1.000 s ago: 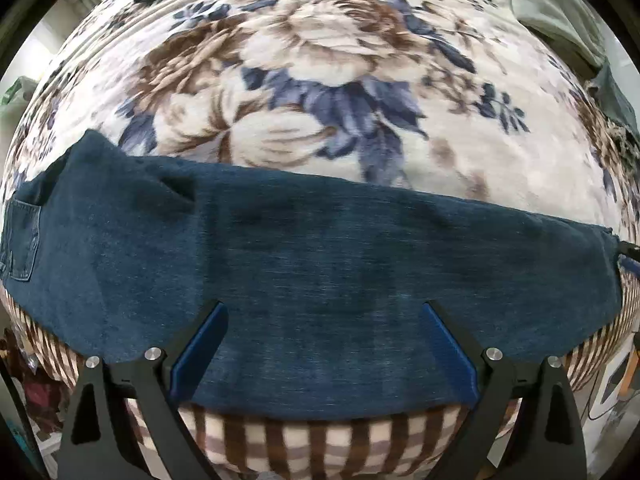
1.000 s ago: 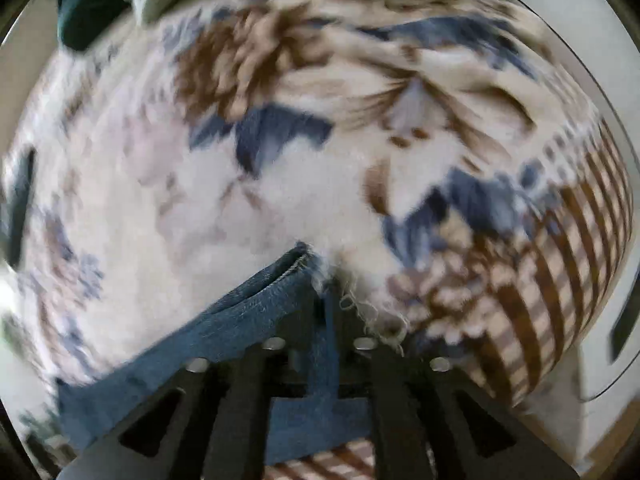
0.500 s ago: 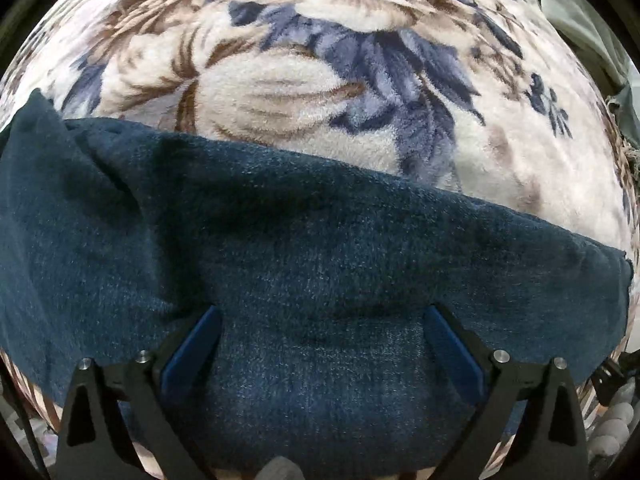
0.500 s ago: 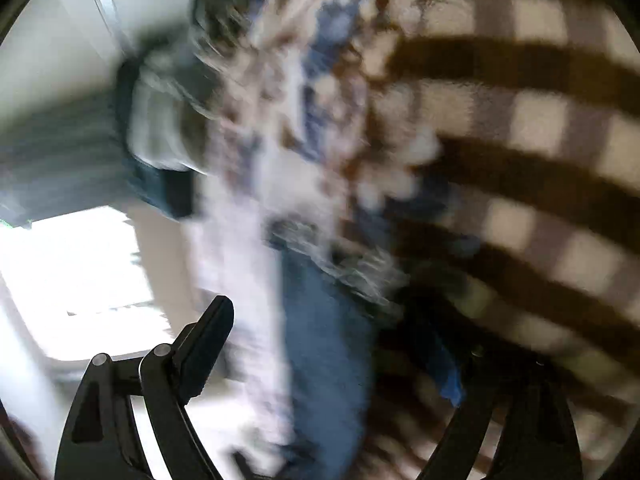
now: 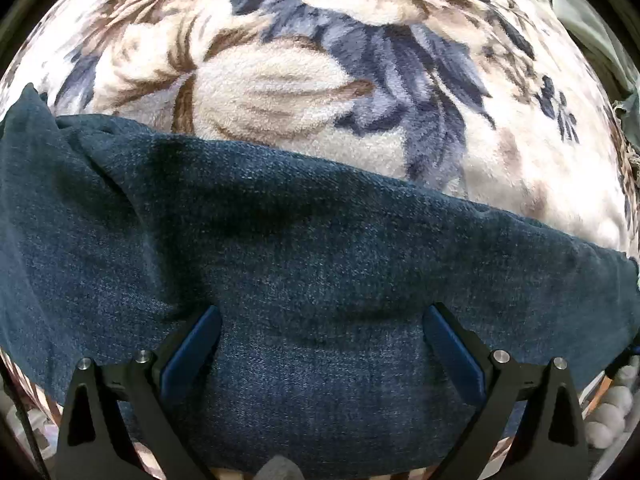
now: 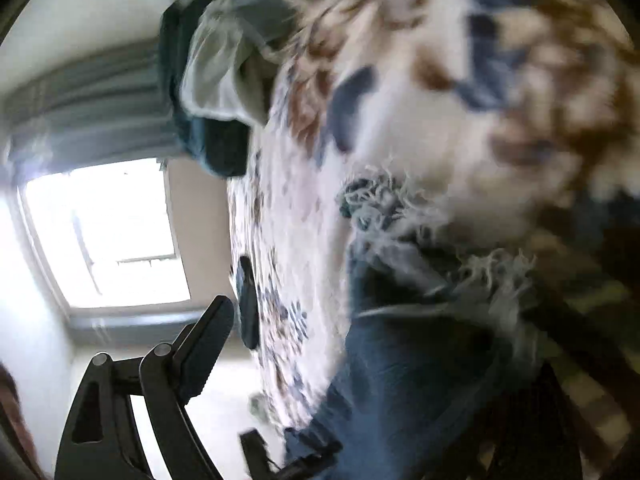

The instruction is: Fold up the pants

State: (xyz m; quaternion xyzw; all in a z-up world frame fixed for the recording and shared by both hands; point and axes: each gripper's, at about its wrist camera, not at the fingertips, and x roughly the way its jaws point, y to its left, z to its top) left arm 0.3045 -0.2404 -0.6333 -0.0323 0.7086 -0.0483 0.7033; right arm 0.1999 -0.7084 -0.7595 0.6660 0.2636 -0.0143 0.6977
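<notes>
One pair dark denim pants (image 5: 320, 264) lies flat across floral blanket (image 5: 280, 80), spanning 9 to 3 o'clock. Frayed hem (image 6: 384, 208) visible at right. Left gripper (image 5: 320, 332) spread wide over denim. Right gripper (image 6: 360, 360) spread too, blurred.

This looks like a bedroom in a home. A soft, fuzzy blanket (image 5: 280, 84) with big brown and blue flowers covers a bed. A bright window (image 6: 116, 236) with a gray curtain (image 6: 88, 112) lets light in. More clothes (image 6: 224, 72) sit in a pile at the far end of the bed.
</notes>
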